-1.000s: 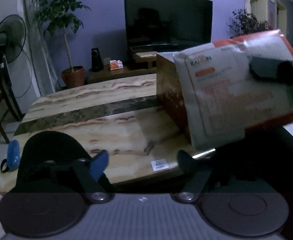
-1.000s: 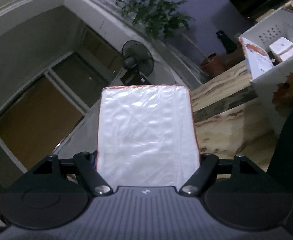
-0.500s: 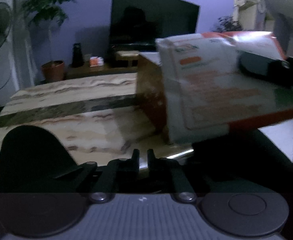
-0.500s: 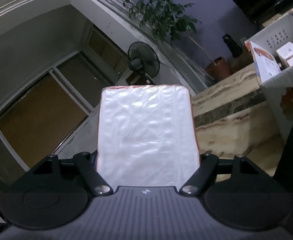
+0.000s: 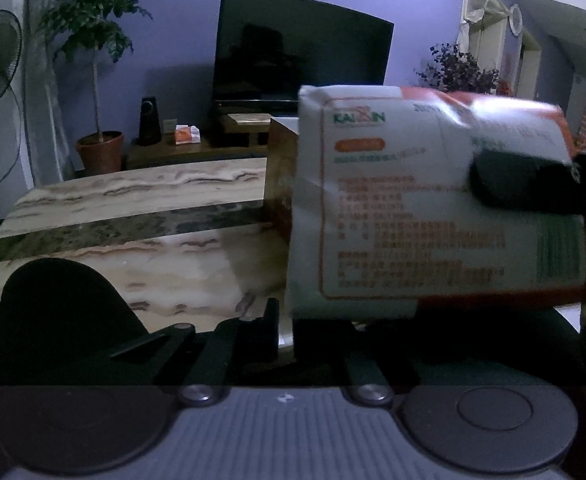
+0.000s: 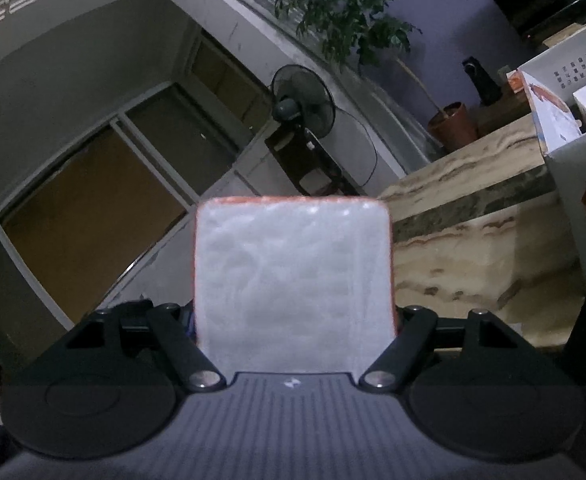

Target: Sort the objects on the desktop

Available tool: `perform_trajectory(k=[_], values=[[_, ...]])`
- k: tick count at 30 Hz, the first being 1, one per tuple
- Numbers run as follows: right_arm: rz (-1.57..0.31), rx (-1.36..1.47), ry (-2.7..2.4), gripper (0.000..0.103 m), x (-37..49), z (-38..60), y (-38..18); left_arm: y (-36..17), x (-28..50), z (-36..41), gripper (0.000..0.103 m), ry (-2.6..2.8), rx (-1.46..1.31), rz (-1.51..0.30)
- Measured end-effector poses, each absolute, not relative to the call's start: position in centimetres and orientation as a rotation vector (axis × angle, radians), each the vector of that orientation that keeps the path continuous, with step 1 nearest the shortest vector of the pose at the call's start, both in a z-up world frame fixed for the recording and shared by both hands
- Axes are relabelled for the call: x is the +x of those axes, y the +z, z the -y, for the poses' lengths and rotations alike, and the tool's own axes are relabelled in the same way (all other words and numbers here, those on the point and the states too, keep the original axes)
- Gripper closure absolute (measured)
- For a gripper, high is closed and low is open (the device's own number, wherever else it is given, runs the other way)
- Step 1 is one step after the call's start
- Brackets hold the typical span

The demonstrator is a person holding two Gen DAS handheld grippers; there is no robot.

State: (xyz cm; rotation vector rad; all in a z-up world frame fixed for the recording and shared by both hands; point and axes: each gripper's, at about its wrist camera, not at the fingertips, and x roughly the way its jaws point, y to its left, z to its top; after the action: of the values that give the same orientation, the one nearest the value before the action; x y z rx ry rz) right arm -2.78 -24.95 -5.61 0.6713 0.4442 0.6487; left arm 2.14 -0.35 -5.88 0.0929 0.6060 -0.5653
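A second ago the left gripper [image 5: 283,320] stood wide open over the table edge; now its fingers are brought together with nothing between them, and its view has swung a little so that the tissue pack [image 5: 425,200] fills more of the right side. The pack itself has hardly shifted in the other tool's grasp.

The right gripper [image 6: 295,320] is clamped across that pack [image 6: 293,284], one finger [image 5: 509,182] pressed against its printed face, the jaws standing wide because the pack is wide. It is a soft plastic-wrapped pack, white with orange edging and the brand KAIXIN (the smaller print is too blurred to read), held in the air above the marble table [image 5: 141,200].

What the next move turns on: the storage box [image 6: 573,148], open-topped and already holding a few small cartons, stands on the table up and to the right of the pack in the right wrist view, and directly behind it in the left wrist view [image 5: 281,176]. The pack's long axis runs straight out along the right gripper's fingers, so I judge it must be carried over the box wall and tipped end-down to drop in. The right hand is the one placed to do that; the left has no part in it.
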Motion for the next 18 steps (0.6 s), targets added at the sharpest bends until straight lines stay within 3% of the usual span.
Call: perform_trajectory(k=[18], values=[[-0.437,0.767,0.658,0.026,-3.2,26.1,-6.8,-6.1,2.1,0.9,0.096,-0.546,0.138,-0.601]])
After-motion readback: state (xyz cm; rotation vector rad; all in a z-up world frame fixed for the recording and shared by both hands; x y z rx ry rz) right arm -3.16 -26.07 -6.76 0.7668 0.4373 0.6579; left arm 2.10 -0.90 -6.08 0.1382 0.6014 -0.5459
